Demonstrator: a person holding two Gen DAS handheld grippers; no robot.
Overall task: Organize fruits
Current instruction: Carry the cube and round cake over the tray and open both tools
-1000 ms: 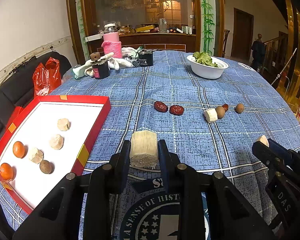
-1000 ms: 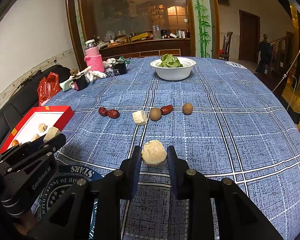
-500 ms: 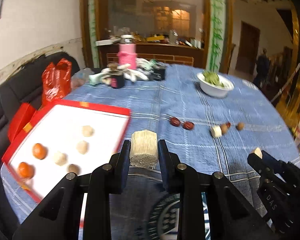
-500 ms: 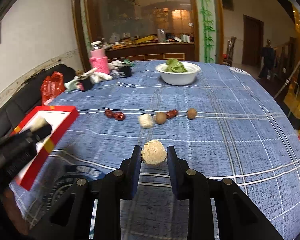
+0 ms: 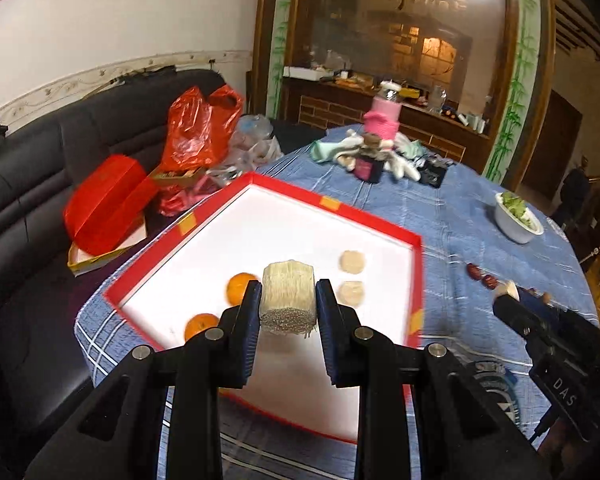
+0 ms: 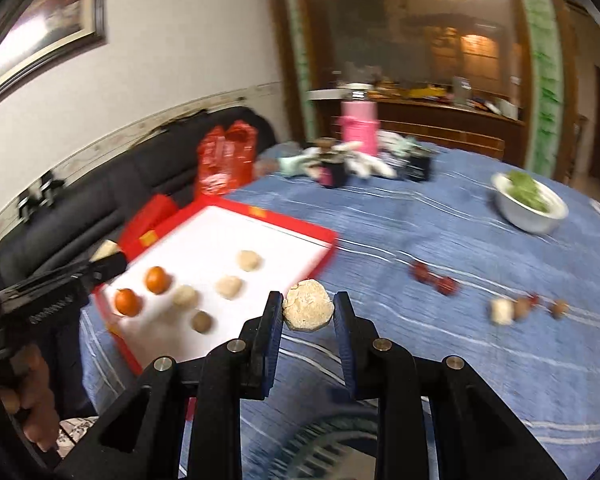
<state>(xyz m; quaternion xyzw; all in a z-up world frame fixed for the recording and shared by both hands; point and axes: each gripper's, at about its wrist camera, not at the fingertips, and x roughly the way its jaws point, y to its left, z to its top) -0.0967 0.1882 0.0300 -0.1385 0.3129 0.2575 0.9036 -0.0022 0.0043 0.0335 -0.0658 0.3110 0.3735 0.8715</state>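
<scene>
Left wrist view: my left tongs (image 5: pixel 287 303) are squeezed shut on a pale block (image 5: pixel 288 295) with a rough, stringy end. The block sits up between the two black fingers (image 5: pixel 249 320), and both pads press on its sides. The tongs hang over the red tray (image 5: pixel 417 258), which has a white floor. In the tray, just behind the block, I see one orange (image 5: pixel 239 287), and another orange (image 5: pixel 201 325) nearer the front edge. Two pale lumps (image 5: pixel 352 276) lie to the right of the block. The tray rests on the blue checked cloth (image 5: pixel 452 216) that covers the bench. Far off on the cloth stands a white bowl (image 5: pixel 516 226) with green leaves. At the right edge my right tongs (image 5: pixel 508 294) poke in, with something pale at the tip.

In the right wrist view, my right tongs (image 6: pixel 309 312) are closed tight on a round, tan ball (image 6: pixel 309 309). It is pinched between the pads and held up above the cloth, just off the tray's near right corner. This picture is blurry. Past the tongs, the tray holds two oranges (image 6: pixel 142 290), three pale lumps and one small brown fruit (image 6: pixel 201 321). To the right, on the cloth, lie two red dates (image 6: pixel 434 278) and, farther right, a small row of fruits (image 6: pixel 528 308) too smeared to name. A red bag (image 6: pixel 226 162) sits on the black sofa (image 6: pixel 112 184) behind the tray. At the left edge a hand (image 6: pixel 32 404) holds the left tongs.
</scene>
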